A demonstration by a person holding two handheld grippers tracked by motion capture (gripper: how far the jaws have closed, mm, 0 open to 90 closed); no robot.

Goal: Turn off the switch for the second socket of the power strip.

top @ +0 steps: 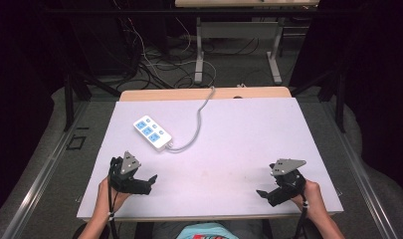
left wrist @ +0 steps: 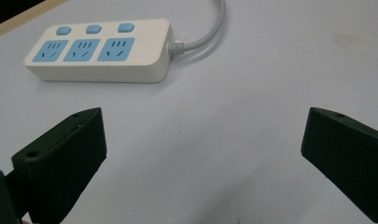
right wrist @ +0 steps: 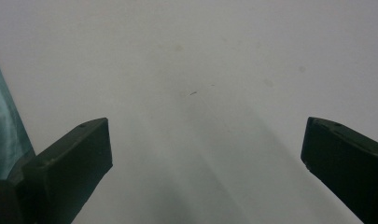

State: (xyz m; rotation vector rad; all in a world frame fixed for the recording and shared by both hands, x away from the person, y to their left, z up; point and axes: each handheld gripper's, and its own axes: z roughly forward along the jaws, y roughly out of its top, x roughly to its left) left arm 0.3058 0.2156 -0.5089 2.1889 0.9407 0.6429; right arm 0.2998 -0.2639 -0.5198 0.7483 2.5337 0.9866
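A white power strip (top: 152, 132) with three blue sockets and blue buttons lies flat on the white table top (top: 239, 134), left of centre. Its grey cable (top: 199, 119) runs back over the far edge. My left gripper (top: 139, 180) rests near the front left corner, a short way in front of the strip, open and holding nothing. In the left gripper view the power strip (left wrist: 100, 51) lies beyond the wide-apart jaws of my left gripper (left wrist: 203, 130), with the cable (left wrist: 210, 32) leaving its right end. My right gripper (top: 270, 193) sits at the front right, open over bare table, as does my right gripper (right wrist: 205, 135) in its own view.
A wooden strip (top: 204, 93) borders the table's far edge. Beyond it are tangled floor cables (top: 149, 64) and the legs of another table (top: 199, 55). Teal cloth (right wrist: 4, 121) shows at the left of the right gripper view.
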